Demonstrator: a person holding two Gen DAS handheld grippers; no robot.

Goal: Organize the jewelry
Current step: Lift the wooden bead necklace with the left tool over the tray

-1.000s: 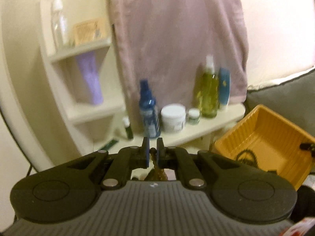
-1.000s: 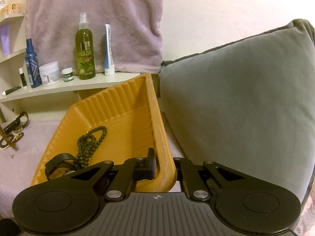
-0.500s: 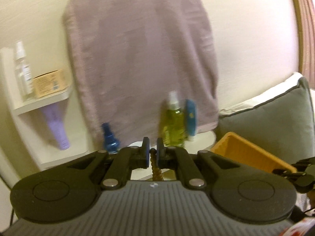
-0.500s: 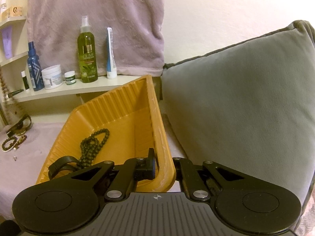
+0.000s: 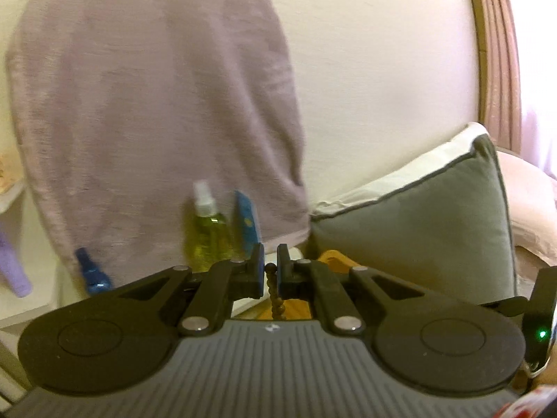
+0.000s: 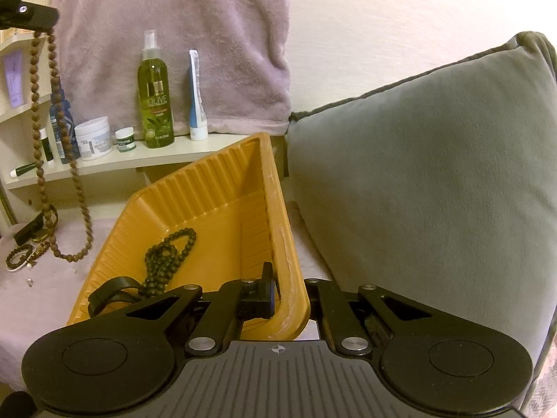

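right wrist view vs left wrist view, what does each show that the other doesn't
Only the right wrist view shows the orange tray's inside, holding a dark bead necklace and a black strap, plus loose bracelets on the bedding and the brown bead strand's full hanging loop. Only the left wrist view shows the left hand-held gripper pinching that strand between its pads, and a white pillow. Both show the towel, green spray bottle and grey cushion.

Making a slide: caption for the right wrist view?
Right gripper clamps orange tray rim; left gripper dangles brown bead necklace.
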